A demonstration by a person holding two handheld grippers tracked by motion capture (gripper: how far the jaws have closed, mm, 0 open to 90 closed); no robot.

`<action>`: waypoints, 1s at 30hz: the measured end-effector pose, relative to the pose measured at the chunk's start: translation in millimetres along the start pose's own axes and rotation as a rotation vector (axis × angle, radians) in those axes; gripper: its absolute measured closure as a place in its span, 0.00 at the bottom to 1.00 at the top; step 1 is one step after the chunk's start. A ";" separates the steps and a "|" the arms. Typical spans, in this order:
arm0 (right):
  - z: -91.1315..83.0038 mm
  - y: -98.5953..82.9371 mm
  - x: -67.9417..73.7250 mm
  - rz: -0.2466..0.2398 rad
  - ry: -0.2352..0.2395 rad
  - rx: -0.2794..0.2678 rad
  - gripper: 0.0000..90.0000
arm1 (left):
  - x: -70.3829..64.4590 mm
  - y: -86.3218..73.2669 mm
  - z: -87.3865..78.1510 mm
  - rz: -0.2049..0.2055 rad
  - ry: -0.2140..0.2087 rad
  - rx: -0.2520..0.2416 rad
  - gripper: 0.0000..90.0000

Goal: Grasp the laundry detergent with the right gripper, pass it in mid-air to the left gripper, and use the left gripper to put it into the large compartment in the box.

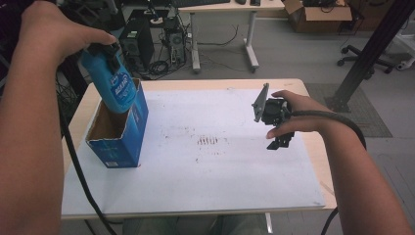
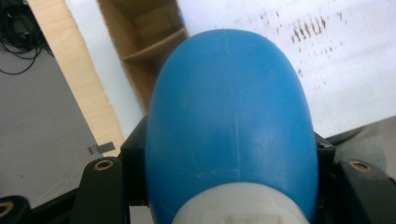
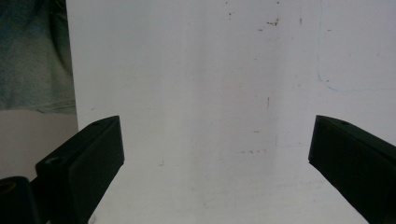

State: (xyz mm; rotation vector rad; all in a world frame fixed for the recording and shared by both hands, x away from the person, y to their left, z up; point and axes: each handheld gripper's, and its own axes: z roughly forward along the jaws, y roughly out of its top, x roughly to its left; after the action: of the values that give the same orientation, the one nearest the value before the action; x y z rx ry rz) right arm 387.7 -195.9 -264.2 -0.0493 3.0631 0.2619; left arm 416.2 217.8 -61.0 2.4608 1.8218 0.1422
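At lower centre of the left gripper view, the left gripper clamped a smooth, rounded blue plastic bottle near its white cap; beyond, upper left, the bottle hung bottom-first over an open blue cardboard box; the right gripper gaped empty above the stained white tabletop

Smooth glossy plastic blue bottle, matt cardboard box, stained white tabletop

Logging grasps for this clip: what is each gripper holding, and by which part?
The left gripper clamps the blue bottle near its white cap end, its base pointing down into the open blue box. The right gripper is open, holding nothing.
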 end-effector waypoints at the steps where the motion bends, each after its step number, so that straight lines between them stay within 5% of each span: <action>1: 0.4 -0.6 0.3 0.001 0.002 -0.001 0.04 | 3.4 -0.5 -1.2 -0.009 0.003 0.000 0.43; 16: 5.9 -1.7 -0.6 0.007 0.026 0.008 0.04 | 38.7 -6.1 4.7 -0.172 0.020 0.045 0.43; 30: 4.4 -1.3 0.9 0.006 0.038 0.016 0.04 | 41.5 -8.6 27.3 -0.190 0.013 0.064 0.43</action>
State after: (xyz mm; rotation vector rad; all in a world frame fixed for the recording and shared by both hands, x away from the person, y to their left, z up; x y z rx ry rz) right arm 387.2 -196.5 -268.8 -0.0441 3.1029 0.2398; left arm 423.3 259.9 -88.0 2.3148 2.0842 0.0893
